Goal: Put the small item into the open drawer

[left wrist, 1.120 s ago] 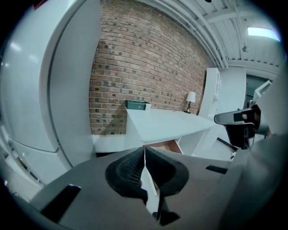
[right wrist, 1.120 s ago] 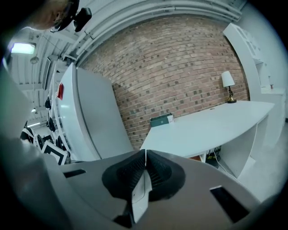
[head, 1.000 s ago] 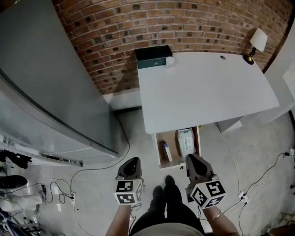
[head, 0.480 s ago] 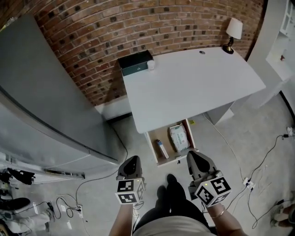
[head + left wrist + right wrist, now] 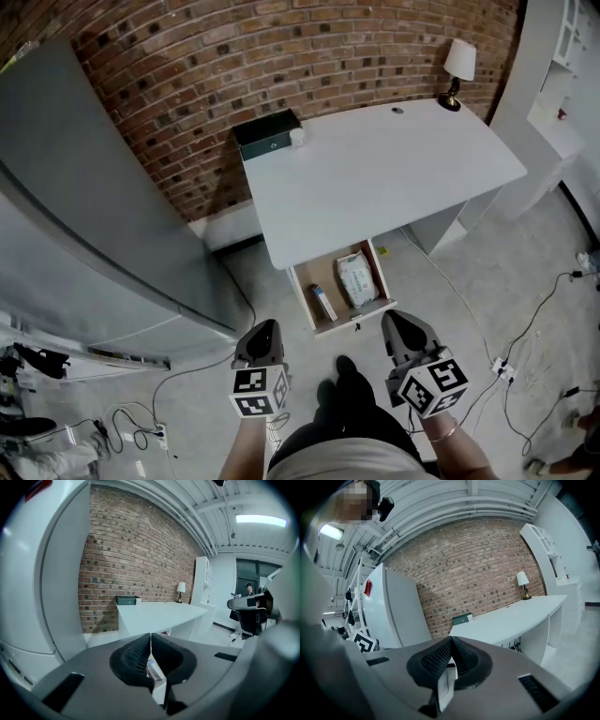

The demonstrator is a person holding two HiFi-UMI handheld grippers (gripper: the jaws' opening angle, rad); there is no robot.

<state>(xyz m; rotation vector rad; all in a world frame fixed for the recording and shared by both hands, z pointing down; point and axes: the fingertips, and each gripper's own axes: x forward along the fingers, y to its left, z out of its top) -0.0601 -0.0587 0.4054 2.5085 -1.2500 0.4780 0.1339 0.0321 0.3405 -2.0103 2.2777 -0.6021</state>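
Left gripper [image 5: 150, 637] and right gripper [image 5: 451, 641]: jaws together, nothing clamped. The open drawer [image 5: 330, 281] lies just ahead of both. The small white item [image 5: 297, 137] stands well beyond, on the desk [image 5: 375, 178], beside a dark box [image 5: 265, 134]. It is probably light and rigid; grasp it across its sides.

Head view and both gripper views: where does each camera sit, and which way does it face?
Head view: on the person's head, steeply down at desk, open drawer, left hand-held gripper, right hand-held gripper, legs.
Left gripper view: rides the left hand-held gripper, faces along its shut jaws toward desk and brick wall.
Right gripper view: rides the right hand-held gripper, likewise, shut jaws in front.
Shared: desk, lamp and green box appear in all three.
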